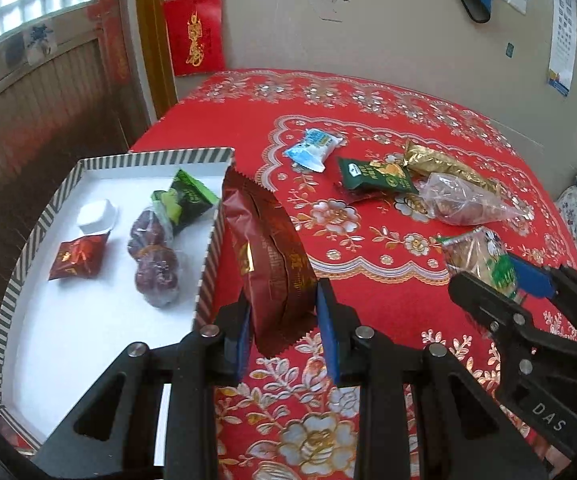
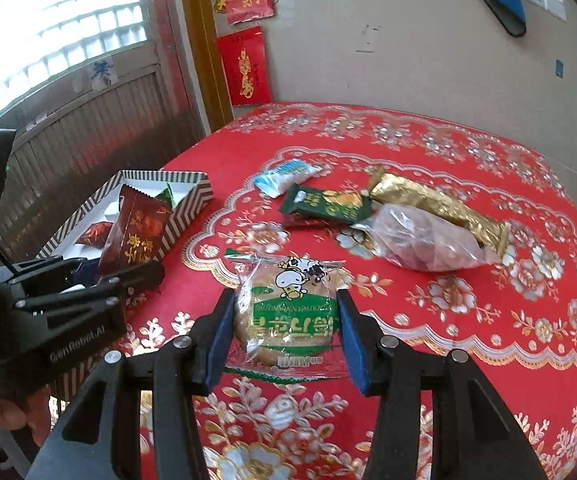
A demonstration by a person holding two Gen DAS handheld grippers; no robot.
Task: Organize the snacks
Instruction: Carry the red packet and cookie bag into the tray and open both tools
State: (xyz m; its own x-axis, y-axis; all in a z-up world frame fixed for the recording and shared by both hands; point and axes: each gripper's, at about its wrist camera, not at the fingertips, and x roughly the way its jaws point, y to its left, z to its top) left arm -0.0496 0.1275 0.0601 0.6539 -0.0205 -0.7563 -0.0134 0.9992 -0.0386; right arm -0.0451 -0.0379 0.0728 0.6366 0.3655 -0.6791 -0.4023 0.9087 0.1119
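Note:
My left gripper [image 1: 284, 320] is shut on a dark red snack packet [image 1: 268, 248] and holds it upright beside the right wall of the striped box [image 1: 208, 264]. The packet also shows in the right wrist view [image 2: 136, 232]. My right gripper [image 2: 286, 328] is shut on a clear-wrapped round cake with a cow picture [image 2: 288, 312], just above the red tablecloth. It appears in the left wrist view [image 1: 480, 260] with the right gripper [image 1: 528, 292]. The box holds a small red packet [image 1: 76, 258], bagged red dates [image 1: 154, 256], a green packet [image 1: 186, 200] and a white cup [image 1: 96, 216].
On the red flowered tablecloth [image 2: 468, 340] lie a light blue packet [image 2: 284, 176], a dark green packet [image 2: 324, 204], a gold bar packet [image 2: 436, 204] and a clear bag of brown snacks [image 2: 420, 244]. The wall stands behind the table. The box sits at the table's left edge.

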